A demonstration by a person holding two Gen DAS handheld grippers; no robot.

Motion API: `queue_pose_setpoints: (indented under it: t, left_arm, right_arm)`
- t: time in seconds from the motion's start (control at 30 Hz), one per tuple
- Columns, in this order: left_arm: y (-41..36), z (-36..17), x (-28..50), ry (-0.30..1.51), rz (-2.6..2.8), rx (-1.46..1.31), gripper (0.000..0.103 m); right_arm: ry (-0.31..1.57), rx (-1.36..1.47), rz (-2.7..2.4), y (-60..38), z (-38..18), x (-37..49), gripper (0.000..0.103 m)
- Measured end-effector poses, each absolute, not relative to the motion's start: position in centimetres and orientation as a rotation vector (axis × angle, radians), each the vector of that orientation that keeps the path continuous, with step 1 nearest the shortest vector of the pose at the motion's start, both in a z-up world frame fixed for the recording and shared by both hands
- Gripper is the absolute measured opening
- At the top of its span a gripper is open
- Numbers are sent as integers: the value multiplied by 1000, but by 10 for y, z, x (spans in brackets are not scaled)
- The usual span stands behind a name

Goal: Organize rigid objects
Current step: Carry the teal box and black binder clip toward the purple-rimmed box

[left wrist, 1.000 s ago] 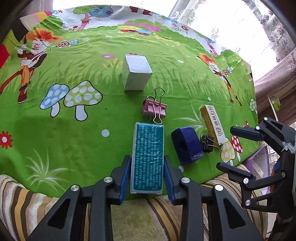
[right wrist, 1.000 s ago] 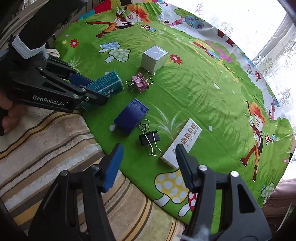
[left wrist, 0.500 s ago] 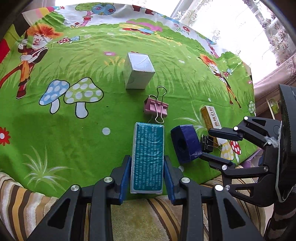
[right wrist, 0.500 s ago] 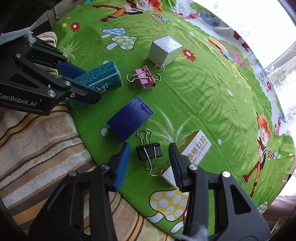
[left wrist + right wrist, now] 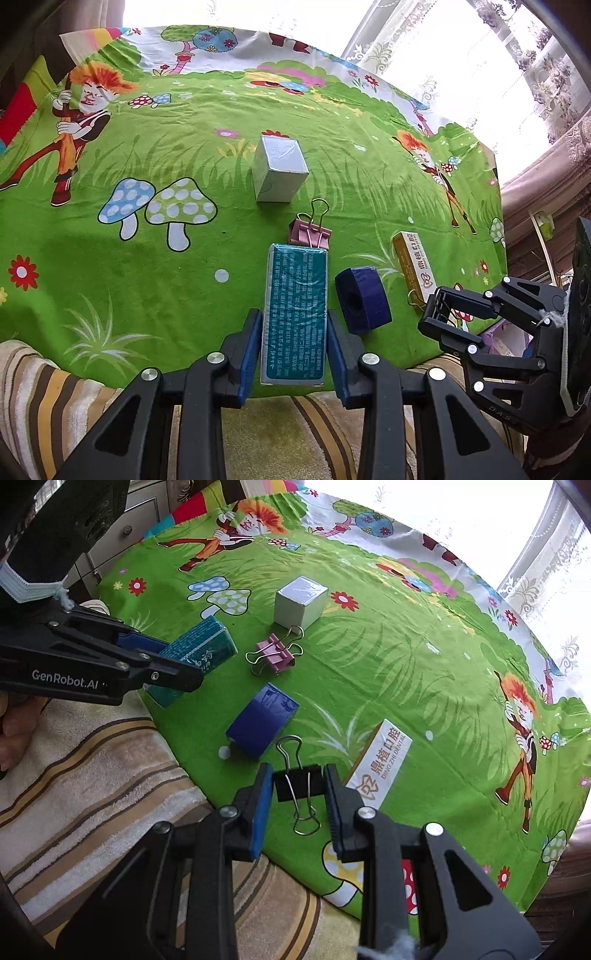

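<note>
The left gripper (image 5: 293, 354) is clamped on the long sides of a teal box (image 5: 294, 314), which lies flat near the front edge of the green cartoon cloth (image 5: 184, 288); gripping across the narrow width gives the pads two flat, parallel faces. The box carries dense white Chinese print, too small to read in the left wrist view.

The right gripper (image 5: 298, 805) has closed on the black binder clip (image 5: 297, 783), its blue pads (image 5: 258, 812) pressing the clip's two ends while the wire handles stick out front and back. That hold probably keeps the handles free and the clip level for lifting.

Just beside the clip lies a gold and white box (image 5: 380, 762) printed "DING ZHI DENTAL" under larger Chinese characters. A dark blue block (image 5: 263, 720) sits between the two grippers, a pink binder clip (image 5: 275, 653) lies beyond it, and a silver box (image 5: 300, 602) stands farther back. The left gripper's side reads "GenRobot.AI" in the right wrist view. Both held things rest on the cloth, not yet lifted.
</note>
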State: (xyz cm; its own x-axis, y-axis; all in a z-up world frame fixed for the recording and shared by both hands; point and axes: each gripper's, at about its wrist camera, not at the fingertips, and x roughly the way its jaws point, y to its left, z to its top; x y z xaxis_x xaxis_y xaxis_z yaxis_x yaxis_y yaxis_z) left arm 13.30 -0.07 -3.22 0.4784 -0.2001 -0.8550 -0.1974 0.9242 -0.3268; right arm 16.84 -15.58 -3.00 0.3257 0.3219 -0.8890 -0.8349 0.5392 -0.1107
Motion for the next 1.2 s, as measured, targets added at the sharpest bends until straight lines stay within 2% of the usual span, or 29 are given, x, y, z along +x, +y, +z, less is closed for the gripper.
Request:
queue_pose_setpoints:
  t: [0.57,1.2]
  left_arm:
    - [-85,-4,127,1084,-173,-325,35]
    - [-217,3,130,1149,-404,-205,35]
  right_arm:
    - [888,-428,528,-235,6,133,32]
    - [889,-87,284,-390,21,103,32]
